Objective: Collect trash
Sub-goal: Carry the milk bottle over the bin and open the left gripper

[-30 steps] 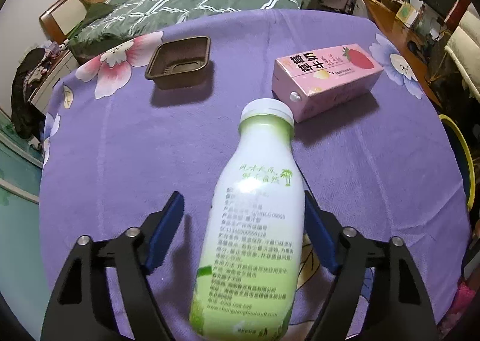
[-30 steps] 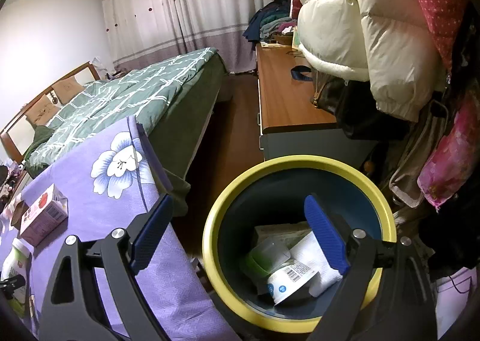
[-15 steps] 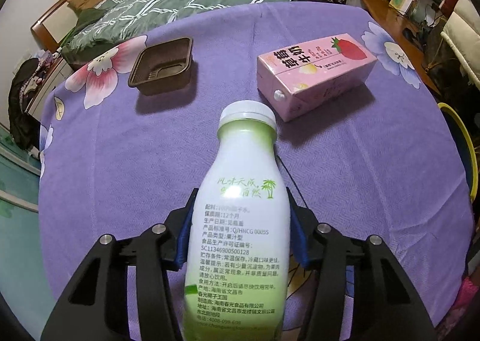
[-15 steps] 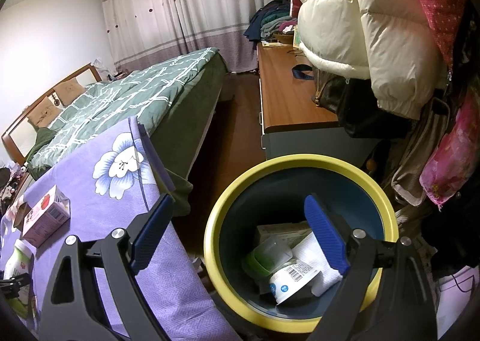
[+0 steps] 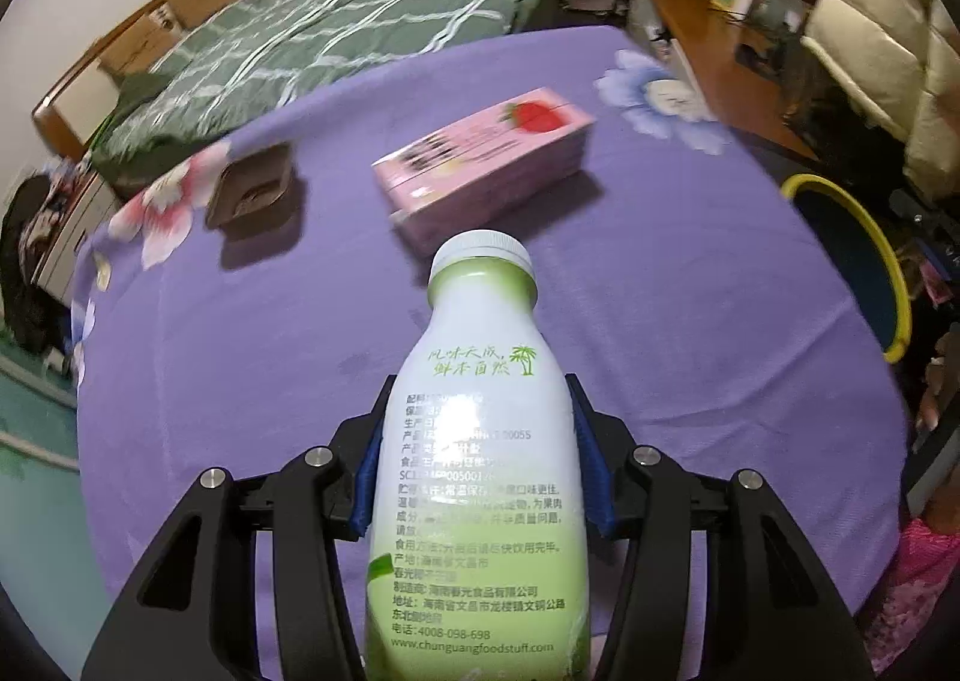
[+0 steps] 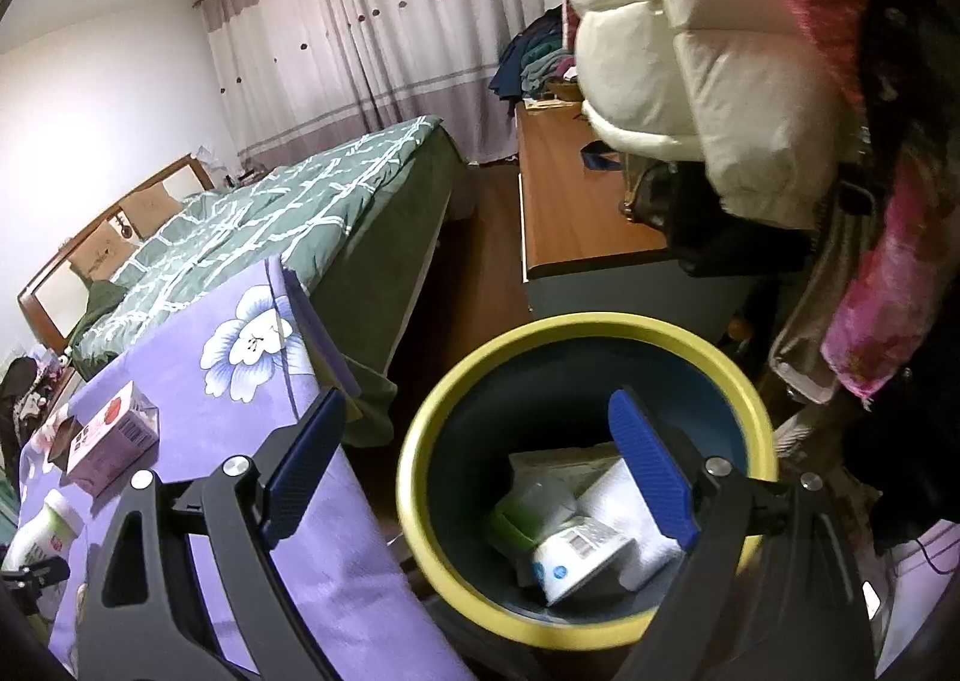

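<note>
My left gripper is shut on a white and green drink bottle with a white cap, its blue pads pressing both sides, above the purple flowered tablecloth. Beyond it a pink strawberry milk carton lies on its side, and a brown plastic tray sits to the left. My right gripper stands open with nothing between its fingers, over the yellow-rimmed blue bin, which holds several pieces of trash. The bottle and carton also show at the left of the right wrist view.
The bin's rim shows off the table's right edge. A bed with a green checked cover lies beyond the table, a wooden desk stands behind the bin, and padded jackets hang above the bin at the right.
My left gripper closed on the bottle and carried it up and to the right; carton and tray shifted in view. My right gripper stayed open over the bin, drifting slightly.
</note>
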`<state>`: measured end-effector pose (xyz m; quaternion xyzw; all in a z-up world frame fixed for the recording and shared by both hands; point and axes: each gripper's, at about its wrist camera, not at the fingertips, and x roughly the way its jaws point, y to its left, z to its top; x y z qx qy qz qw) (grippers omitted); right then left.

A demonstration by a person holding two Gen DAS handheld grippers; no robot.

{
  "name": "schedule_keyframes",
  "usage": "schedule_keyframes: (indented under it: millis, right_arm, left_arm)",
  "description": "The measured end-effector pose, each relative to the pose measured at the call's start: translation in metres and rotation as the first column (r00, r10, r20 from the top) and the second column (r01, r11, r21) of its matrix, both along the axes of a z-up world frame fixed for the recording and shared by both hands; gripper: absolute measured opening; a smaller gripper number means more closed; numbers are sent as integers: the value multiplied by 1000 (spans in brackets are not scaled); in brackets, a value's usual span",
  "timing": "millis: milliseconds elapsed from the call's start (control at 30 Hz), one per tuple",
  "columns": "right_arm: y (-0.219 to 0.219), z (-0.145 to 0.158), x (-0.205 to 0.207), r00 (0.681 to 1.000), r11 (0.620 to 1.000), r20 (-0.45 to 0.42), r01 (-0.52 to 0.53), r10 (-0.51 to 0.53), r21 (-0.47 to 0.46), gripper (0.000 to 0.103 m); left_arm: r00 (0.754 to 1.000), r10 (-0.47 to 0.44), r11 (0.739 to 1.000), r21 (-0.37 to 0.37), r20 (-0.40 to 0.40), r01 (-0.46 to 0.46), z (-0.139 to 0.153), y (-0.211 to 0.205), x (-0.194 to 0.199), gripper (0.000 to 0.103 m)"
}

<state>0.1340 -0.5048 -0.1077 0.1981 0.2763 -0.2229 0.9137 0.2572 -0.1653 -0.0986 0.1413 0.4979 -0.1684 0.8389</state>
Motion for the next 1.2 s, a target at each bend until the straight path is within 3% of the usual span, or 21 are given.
schedule_keyframes:
  millis: [367, 767, 1000, 1200]
  right_arm:
    - [-31, 6, -51, 999, 999, 24, 40, -40, 3, 84]
    - [-76, -5, -93, 991, 991, 10, 133, -133, 14, 85]
    - [-96, -8, -110, 983, 983, 5, 182, -183, 7, 85]
    - [-105, -11, -116, 978, 978, -5, 209, -209, 18, 85]
  left_arm:
    - [981, -191, 981, -42, 24, 191, 22, -93, -31, 52]
    - [913, -407, 912, -65, -10, 406, 9, -257, -42, 52]
    - [883, -467, 883, -63, -34, 465, -12, -334, -44, 52]
    - [892, -452, 891, -61, -24, 450, -27, -374, -33, 52]
